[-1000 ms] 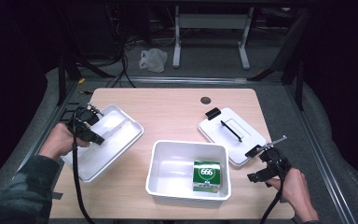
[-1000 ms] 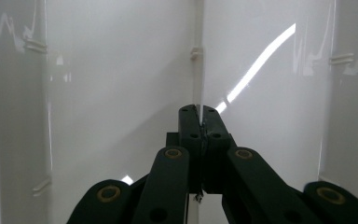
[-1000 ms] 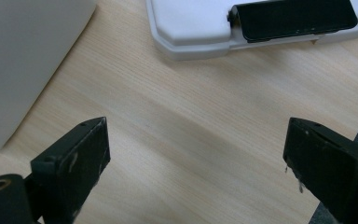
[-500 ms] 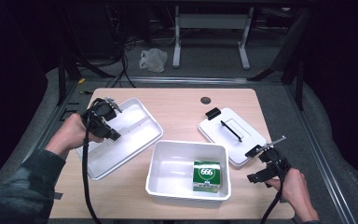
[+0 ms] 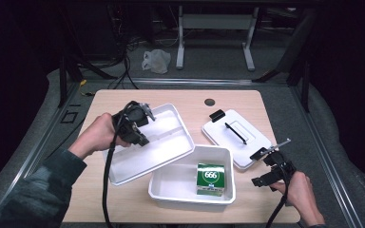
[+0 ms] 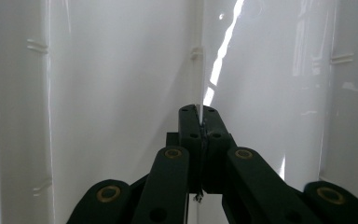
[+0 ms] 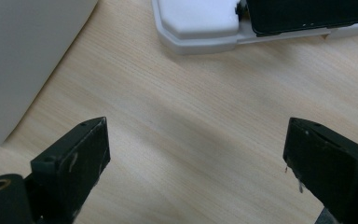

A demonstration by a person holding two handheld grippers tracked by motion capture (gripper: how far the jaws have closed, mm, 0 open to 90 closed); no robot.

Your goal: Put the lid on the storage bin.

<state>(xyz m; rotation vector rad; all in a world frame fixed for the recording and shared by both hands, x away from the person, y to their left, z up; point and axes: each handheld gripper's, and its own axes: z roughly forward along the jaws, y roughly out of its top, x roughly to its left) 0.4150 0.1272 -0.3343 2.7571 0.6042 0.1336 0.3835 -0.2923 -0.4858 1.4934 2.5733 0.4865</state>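
A shallow white tray (image 5: 164, 149) with a thin middle divider hangs tilted above the table's left half, its right corner over the rear left rim of the white bin (image 5: 190, 200). My left gripper (image 5: 140, 124) is shut on that divider (image 6: 199, 60); in the left gripper view the left gripper (image 6: 198, 112) has its jaws pressed together on the thin wall, with the tray's floor (image 6: 112, 84) on both sides. A green carton (image 5: 210, 179) marked 666 stands in the bin. My right gripper (image 5: 267, 166) stays open low over the table at the front right.
A white lid (image 5: 235, 137) with a black handle and black latches lies flat at the right, just beyond the right gripper (image 7: 196, 149); its edge (image 7: 200, 23) and the bin's wall (image 7: 23, 56) flank bare wood. A dark round hole (image 5: 209, 102) sits near the table's far edge.
The left hand has carried the tray up and to the right, from the table's left side to the bin's rear corner. The right hand has kept still.
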